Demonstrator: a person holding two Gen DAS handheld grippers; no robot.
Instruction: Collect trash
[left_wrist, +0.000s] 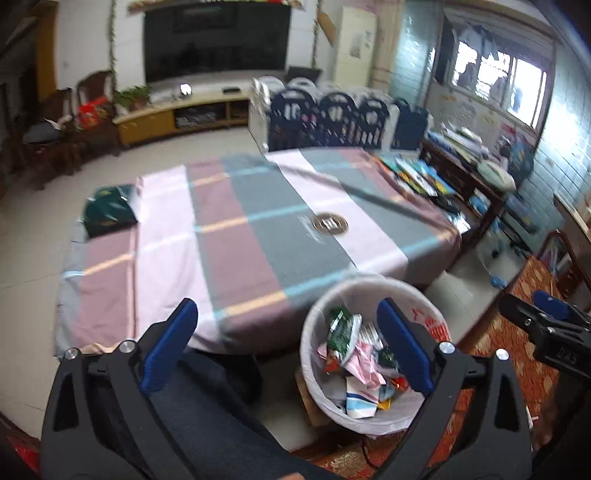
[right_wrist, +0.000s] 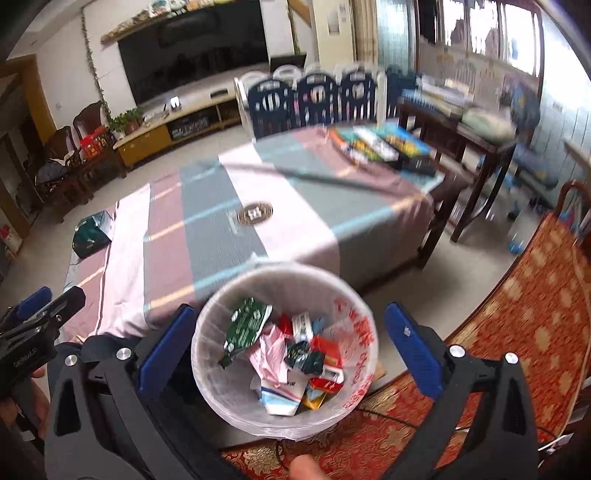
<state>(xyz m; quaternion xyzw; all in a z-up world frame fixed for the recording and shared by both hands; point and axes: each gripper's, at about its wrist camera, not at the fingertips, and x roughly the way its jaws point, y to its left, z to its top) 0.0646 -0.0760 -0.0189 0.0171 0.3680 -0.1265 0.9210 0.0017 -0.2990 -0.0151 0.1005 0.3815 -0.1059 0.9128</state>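
Right wrist view: one bin (right_wrist: 284, 417) of wrappers (right_wrist: 291, 358), two grippers (right_wrist: 288, 350) (left_wrist: 288, 347) both gaping empty, one striped table (right_wrist: 207, 229), tiled living room.

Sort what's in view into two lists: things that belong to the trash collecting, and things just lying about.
Job:
- bin with white liner
- wrappers inside it
- green packet at the table's far corner, possibly trash
- left gripper, right gripper, both open and empty

Lying about:
- striped tablecloth
- round emblem
- books
- TV
- red rug
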